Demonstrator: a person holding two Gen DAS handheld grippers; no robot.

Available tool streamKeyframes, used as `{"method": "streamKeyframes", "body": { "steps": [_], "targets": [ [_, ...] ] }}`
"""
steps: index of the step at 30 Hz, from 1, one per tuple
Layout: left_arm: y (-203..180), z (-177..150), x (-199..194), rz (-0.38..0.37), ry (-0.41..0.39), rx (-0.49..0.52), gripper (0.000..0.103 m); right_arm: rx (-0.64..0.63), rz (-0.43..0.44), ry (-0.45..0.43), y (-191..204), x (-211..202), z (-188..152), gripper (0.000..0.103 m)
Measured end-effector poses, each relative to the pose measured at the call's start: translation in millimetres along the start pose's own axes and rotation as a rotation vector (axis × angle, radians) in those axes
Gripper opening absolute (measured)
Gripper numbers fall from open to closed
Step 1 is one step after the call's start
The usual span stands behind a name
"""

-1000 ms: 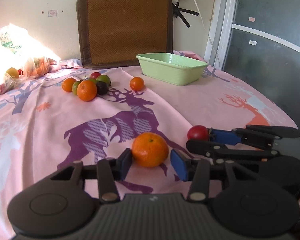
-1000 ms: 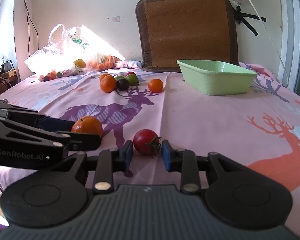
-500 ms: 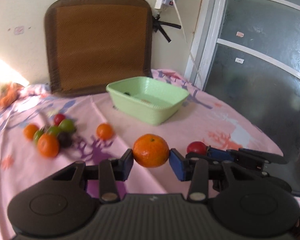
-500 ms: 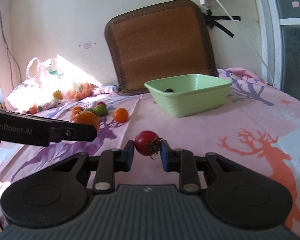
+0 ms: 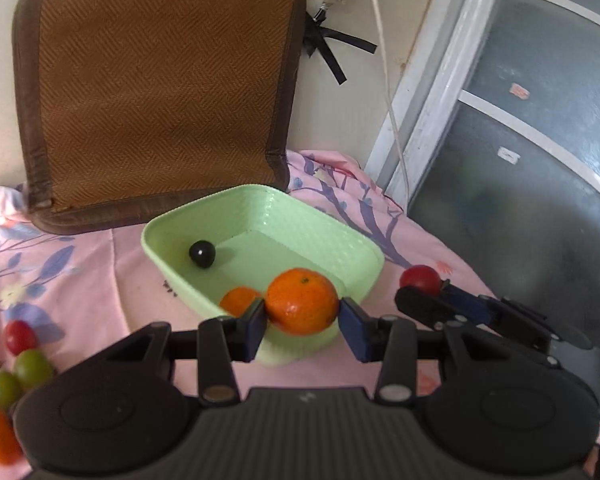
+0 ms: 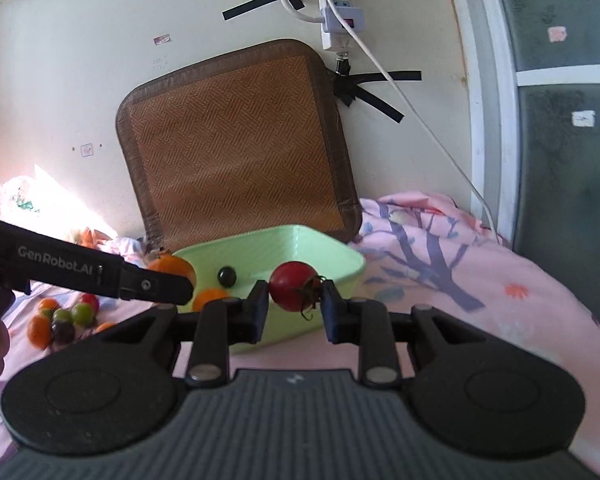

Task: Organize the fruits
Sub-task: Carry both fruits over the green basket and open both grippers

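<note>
My left gripper (image 5: pixel 302 320) is shut on an orange tangerine (image 5: pixel 302 301) and holds it in the air above the near rim of the green basket (image 5: pixel 320 232). Inside the basket lie a black round fruit (image 5: pixel 202 254) and a small orange fruit (image 5: pixel 237 300). My right gripper (image 6: pixel 293 306) is shut on a red tomato (image 6: pixel 292 286) and holds it above the near side of the same basket (image 6: pixel 332 248). In the left wrist view the right gripper and its tomato (image 5: pixel 420 279) show to the right of the basket.
Loose fruits lie on the pink deer-print cloth to the left: red, green and orange ones (image 5: pixel 19 356), also in the right wrist view (image 6: pixel 59 320). A brown woven cushion (image 5: pixel 155 88) leans on the wall behind the basket. A glass door (image 5: pixel 540 180) stands at right.
Both grippers have lifted their fruits off the cloth and moved forward to the green basket, which now lies directly beneath them.
</note>
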State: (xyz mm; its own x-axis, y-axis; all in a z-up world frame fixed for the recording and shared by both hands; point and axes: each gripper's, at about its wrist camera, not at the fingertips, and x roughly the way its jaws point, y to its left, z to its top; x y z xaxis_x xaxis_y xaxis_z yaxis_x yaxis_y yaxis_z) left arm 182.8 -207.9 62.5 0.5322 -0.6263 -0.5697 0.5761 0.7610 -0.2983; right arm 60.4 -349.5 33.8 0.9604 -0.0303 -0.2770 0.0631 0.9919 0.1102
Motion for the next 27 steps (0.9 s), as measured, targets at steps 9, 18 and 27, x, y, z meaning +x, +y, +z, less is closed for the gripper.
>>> {"method": "streamKeyframes", "body": {
  "steps": [9, 18, 27],
  "targets": [
    [7, 22, 48, 0.035, 0.027, -0.025, 0.04, -0.005, -0.01, 0.048, -9, 47, 7, 0.031],
    [5, 15, 65, 0.106, 0.035, -0.017, 0.04, -0.065, -0.042, 0.031, -3, 52, 5, 0.031],
    [3, 14, 63, 0.161, 0.016, 0.006, 0.052, -0.071, -0.054, 0.007, -2, 53, 2, 0.048]
  ]
}}
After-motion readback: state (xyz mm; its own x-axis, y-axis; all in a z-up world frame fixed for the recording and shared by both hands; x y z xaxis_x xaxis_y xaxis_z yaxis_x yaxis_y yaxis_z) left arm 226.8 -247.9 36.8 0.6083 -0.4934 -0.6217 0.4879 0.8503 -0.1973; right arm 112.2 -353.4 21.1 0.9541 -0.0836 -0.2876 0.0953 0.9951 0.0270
